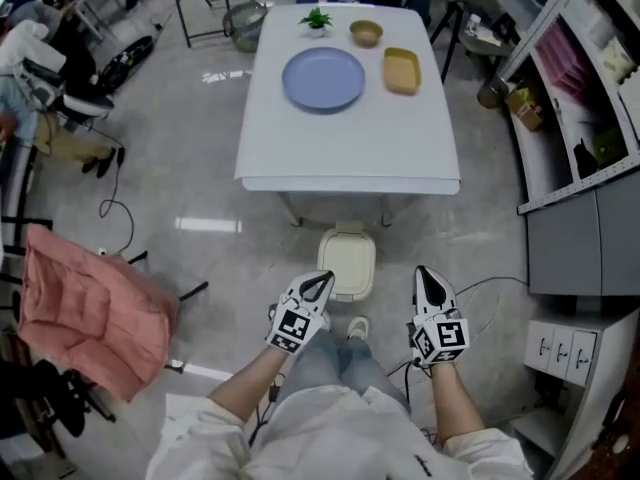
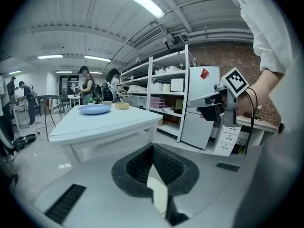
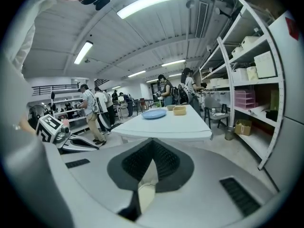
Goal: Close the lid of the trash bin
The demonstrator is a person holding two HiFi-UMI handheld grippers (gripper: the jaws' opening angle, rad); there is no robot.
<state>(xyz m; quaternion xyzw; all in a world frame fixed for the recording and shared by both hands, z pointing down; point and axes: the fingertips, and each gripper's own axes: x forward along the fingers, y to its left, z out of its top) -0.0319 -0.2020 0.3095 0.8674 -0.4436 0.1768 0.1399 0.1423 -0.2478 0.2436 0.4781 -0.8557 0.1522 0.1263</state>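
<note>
- Two tongs showed in the head view, the left gripper (image 1: 323,280) and the right gripper (image 1: 424,274), both held out in front of the person's body and probably lifted clear of the work, not reaching for it
- Between them on the floor stood the trash bin (image 1: 362,286), just ahead of the person's shoe (image 1: 357,326) and tucked against the near edge of the white table (image 1: 350,148); its cream lid (image 1: 348,256) lay flat and looked already down, so the task seemed done or nearly so
- A blue plate (image 1: 323,78), a bowl (image 1: 366,33), a yellow tray (image 1: 401,70) and a small plant (image 1: 316,19) sat on the tabletop, well apart from the bin; a pink cloth (image 1: 85,303) at the left and grey shelving (image 1: 570,168) at the right hemmed in the floor
- From the left gripper view the jaws were pressed together on nothing; it looked across the table's corner, with the right gripper alongside and the bin below the frame
- From the right gripper view the jaws were likewise closed and empty, facing the table with the left gripper beside; nothing appeared to block the way down to the bin
</note>
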